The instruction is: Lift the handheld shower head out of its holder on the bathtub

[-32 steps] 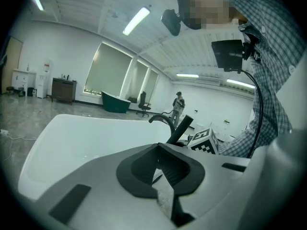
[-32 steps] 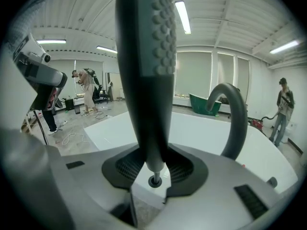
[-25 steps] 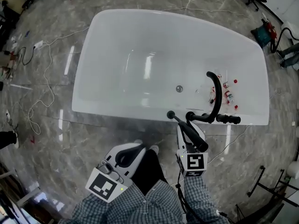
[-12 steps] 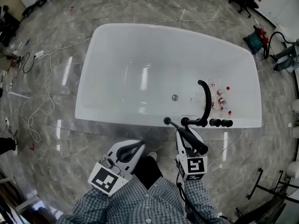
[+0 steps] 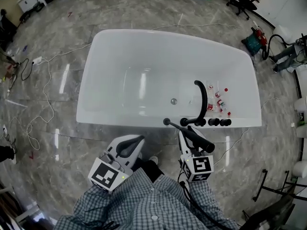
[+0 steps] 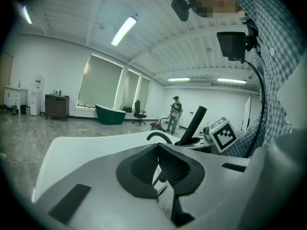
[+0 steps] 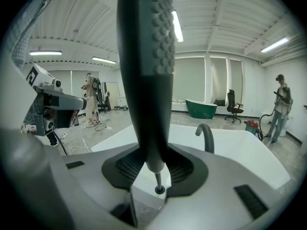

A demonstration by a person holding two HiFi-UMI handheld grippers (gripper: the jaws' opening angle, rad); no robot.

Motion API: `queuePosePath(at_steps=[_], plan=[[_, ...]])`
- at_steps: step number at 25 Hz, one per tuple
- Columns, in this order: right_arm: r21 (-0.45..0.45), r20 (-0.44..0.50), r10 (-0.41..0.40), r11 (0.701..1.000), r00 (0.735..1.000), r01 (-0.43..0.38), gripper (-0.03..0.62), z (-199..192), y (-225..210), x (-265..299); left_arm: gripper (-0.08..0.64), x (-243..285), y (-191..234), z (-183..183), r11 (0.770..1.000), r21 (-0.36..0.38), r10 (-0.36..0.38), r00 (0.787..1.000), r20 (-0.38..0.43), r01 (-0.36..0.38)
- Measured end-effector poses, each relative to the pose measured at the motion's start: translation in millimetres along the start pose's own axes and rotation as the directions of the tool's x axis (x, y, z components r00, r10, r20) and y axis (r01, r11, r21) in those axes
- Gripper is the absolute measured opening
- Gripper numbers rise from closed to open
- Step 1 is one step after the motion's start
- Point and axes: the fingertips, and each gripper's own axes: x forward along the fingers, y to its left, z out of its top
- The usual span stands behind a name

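Note:
The black stick-shaped shower head (image 5: 194, 137) is off the white bathtub's (image 5: 110, 75) near rim, in the grip of my right gripper (image 5: 185, 131). Its thin end points toward the tub and its thick end lies back over the marker cube. In the right gripper view the dark handle (image 7: 146, 80) stands upright between the jaws of the right gripper (image 7: 154, 169), pressed by both pads. My left gripper (image 5: 139, 141) hovers left of it, in front of the tub, with its pads together and nothing in them. In the left gripper view the left gripper (image 6: 158, 150) points at the tub, and the shower head (image 6: 194, 123) shows at the right.
A black arched faucet (image 5: 201, 99) and three black knobs (image 5: 213, 122) sit on the tub's near rim at the right. Small red-and-white bottles (image 5: 218, 102) lie inside the tub. Cables (image 5: 45, 95) trail over the marble floor at the left. Another person (image 6: 175, 113) stands far across the room.
Both grippers have risen, and the shower head has come up and away from the tub rim with the right one. The tub looks smaller and farther off.

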Motion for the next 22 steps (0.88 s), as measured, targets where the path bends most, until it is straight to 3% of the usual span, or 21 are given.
queuePosePath(at_steps=[9,14,22], plan=[[-0.034,0.038,-0.014,0.999,0.999,0.015,0.135,25.4,0.8,-29.8,0.006,-4.6,-2.3,21.1,0.999,0.036,0.016,1.0,0.002,-0.016],[-0.049,0.065,-0.01,0.999,0.998,0.013,0.135,27.4,3.2,-47.2,0.006,-7.6,-13.6,21.3,0.999,0.041,0.003,0.999,0.055,-0.006],[-0.047,0.128,-0.021,0.999,0.992,0.027,0.135,55.2,3.3,-78.2,0.006,-14.1,-21.4,44.6,0.997,0.072,0.002,0.997,0.072,-0.007]])
